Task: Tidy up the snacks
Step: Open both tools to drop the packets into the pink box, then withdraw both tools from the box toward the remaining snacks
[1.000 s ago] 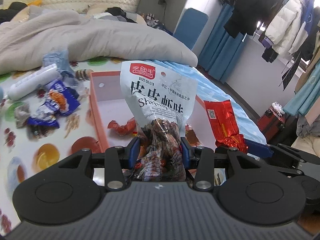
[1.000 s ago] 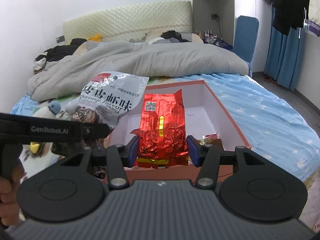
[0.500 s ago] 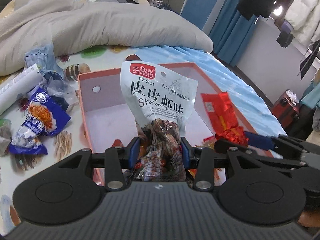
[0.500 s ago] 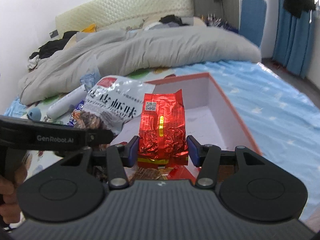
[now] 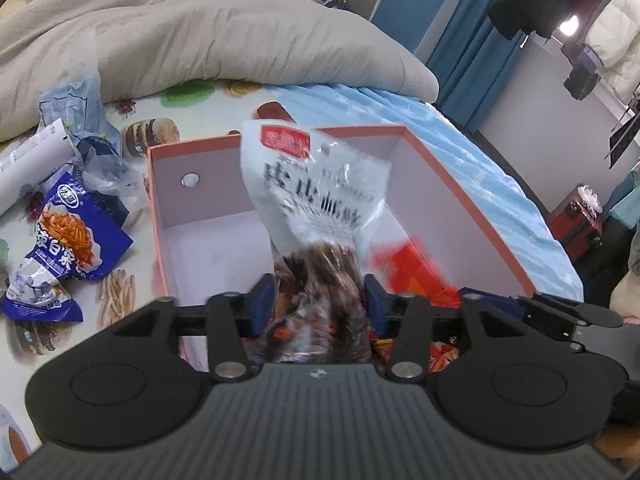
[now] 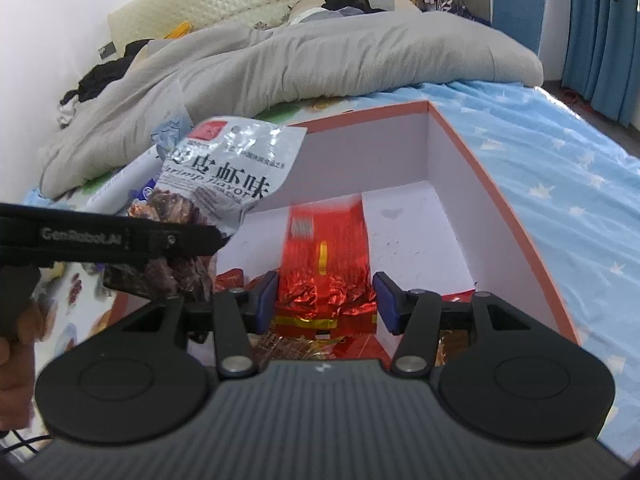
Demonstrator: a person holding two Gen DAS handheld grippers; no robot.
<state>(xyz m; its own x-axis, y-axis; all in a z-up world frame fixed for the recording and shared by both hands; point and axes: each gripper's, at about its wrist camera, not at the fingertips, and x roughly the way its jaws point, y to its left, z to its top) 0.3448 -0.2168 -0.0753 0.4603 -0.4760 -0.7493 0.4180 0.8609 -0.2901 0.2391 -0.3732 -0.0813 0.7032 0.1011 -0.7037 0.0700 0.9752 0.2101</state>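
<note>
I have both packets upright over the open box (image 5: 472, 204) — shrimp-flavour bag (image 5: 316, 204) between my left gripper (image 5: 320, 304) jaws, red foil packet (image 6: 324, 264) between my right gripper (image 6: 326, 300) jaws, both pairs opening, pads already clear.

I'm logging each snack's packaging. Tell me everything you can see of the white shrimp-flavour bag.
The shrimp bag is glossy white plastic with a red logo at the top, black characters, the words "Shrimp flavor" and a clear lower part showing dark brown pieces. It stands tilted over the pink box, its lower end between the opening jaws of the left gripper, blurred as if slipping. A red foil pack is beside it.
</note>
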